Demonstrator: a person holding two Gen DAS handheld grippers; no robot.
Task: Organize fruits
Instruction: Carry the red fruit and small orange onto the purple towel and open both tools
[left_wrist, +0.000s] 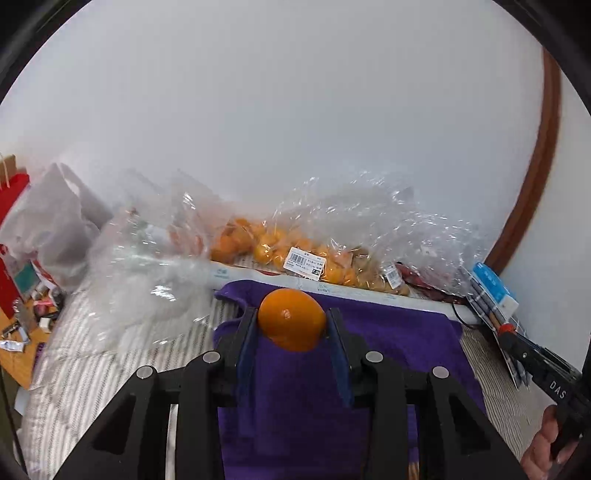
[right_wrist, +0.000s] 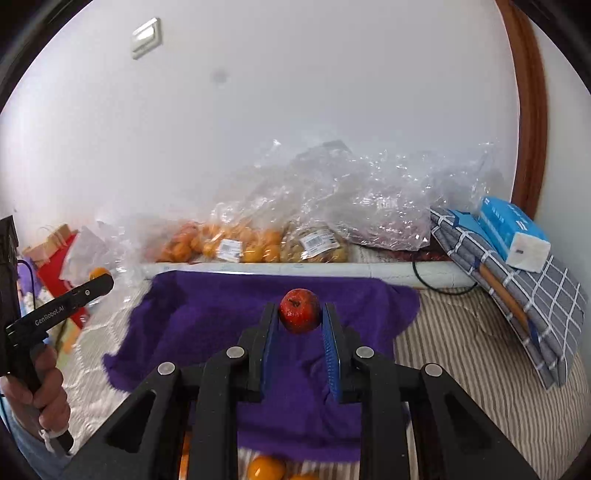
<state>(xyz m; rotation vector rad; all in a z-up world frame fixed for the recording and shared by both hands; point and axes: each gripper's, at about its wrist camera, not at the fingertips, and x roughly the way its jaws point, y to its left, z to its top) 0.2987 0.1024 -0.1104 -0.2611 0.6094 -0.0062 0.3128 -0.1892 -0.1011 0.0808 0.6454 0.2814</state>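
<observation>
My left gripper (left_wrist: 291, 319) is shut on an orange (left_wrist: 291, 319) and holds it above the purple towel (left_wrist: 399, 332). My right gripper (right_wrist: 300, 312) is shut on a small red apple (right_wrist: 300, 311) and holds it above the same purple towel (right_wrist: 207, 317). In the right wrist view the left gripper (right_wrist: 98, 282) shows at the far left with the orange (right_wrist: 99, 273) at its tip. Loose oranges (right_wrist: 265, 468) lie at the bottom edge, partly hidden by my right gripper.
Clear plastic bags of small oranges (left_wrist: 280, 251) (right_wrist: 236, 243) lie along the wall behind the towel. A bag of brownish fruit (right_wrist: 317, 245) lies beside them. A blue tissue pack (right_wrist: 513, 230) rests on a checked cushion (right_wrist: 532, 302) at right. Red bags (left_wrist: 13, 229) stand at left.
</observation>
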